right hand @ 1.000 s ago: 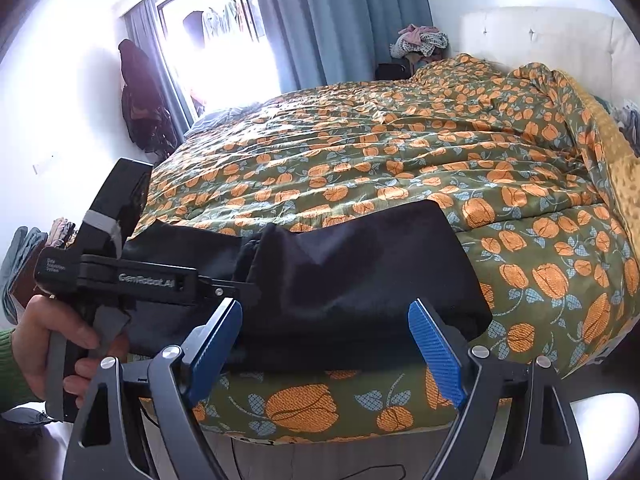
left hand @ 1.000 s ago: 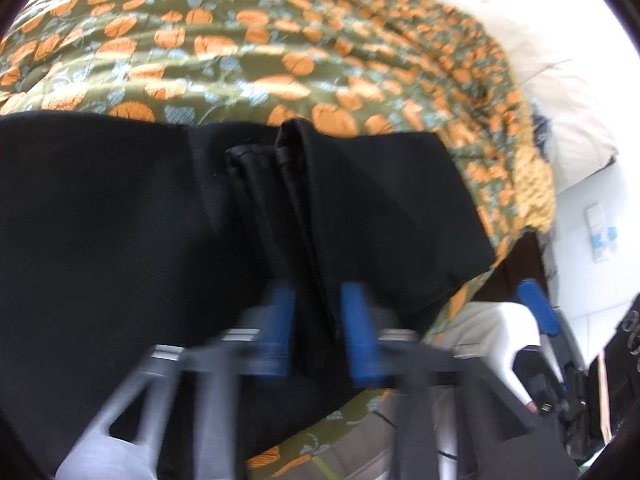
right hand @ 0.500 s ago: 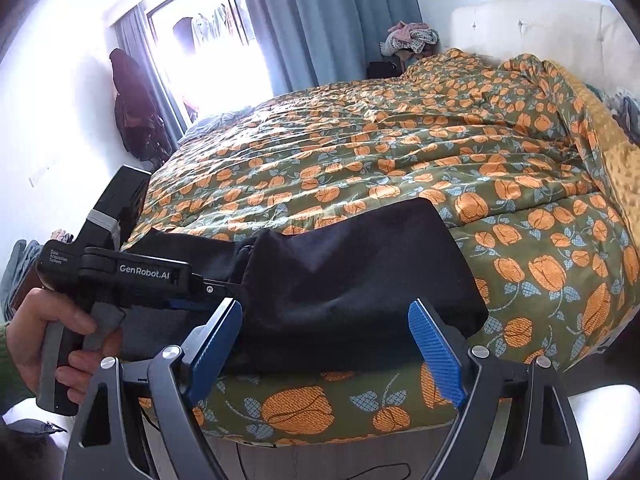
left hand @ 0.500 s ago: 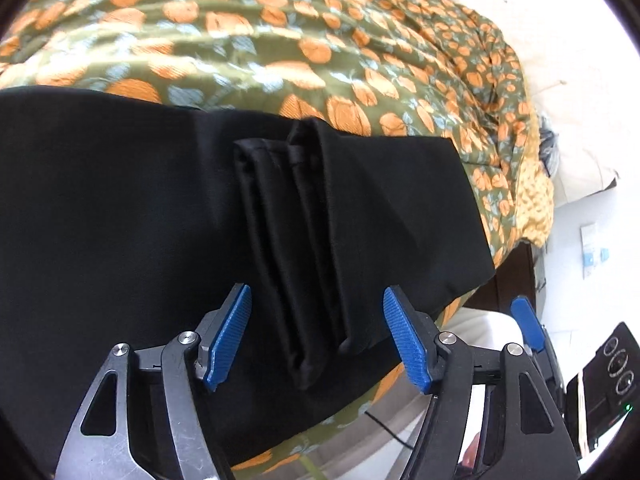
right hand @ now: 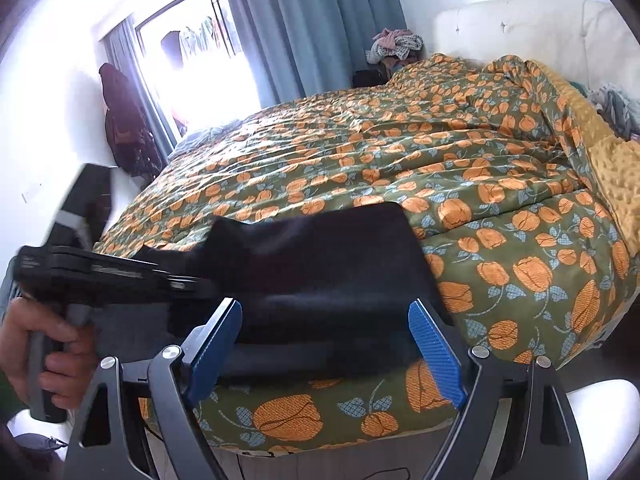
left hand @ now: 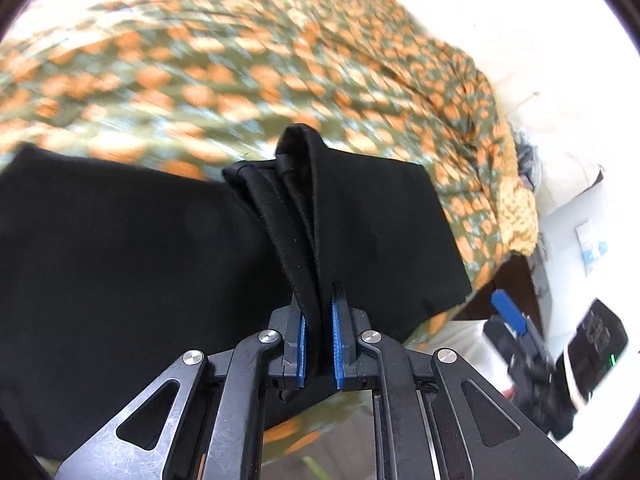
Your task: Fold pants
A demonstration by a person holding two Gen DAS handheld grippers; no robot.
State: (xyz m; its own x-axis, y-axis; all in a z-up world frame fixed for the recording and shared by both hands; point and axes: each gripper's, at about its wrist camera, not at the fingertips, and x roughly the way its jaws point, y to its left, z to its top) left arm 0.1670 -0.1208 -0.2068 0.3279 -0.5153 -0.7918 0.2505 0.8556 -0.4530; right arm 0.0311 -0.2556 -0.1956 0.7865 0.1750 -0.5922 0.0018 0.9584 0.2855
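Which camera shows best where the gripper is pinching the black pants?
The left wrist view: the left gripper is shut on a bunched ridge of the black pants. The right wrist view shows the pants' near side, with that pinch hidden.

On my feeds the room is bright with daylight pouring through the window [right hand: 208, 64] at the far left of the right wrist view; the pane is blown out to plain white and washes the wall beside it. The left wrist view is overexposed along its top and right edge. There the bedspread [left hand: 248, 80] smears into streaks of motion blur, while the gripper frame close to the lens stays sharp. The black pants [left hand: 120, 240] swallow the light, so I can make out folds only at the bunched ridge. In the right wrist view, the hand [right hand: 44, 356] and tool at lower left are blurred. Both pictures bend hard at the rim and end in a dark round vignette.
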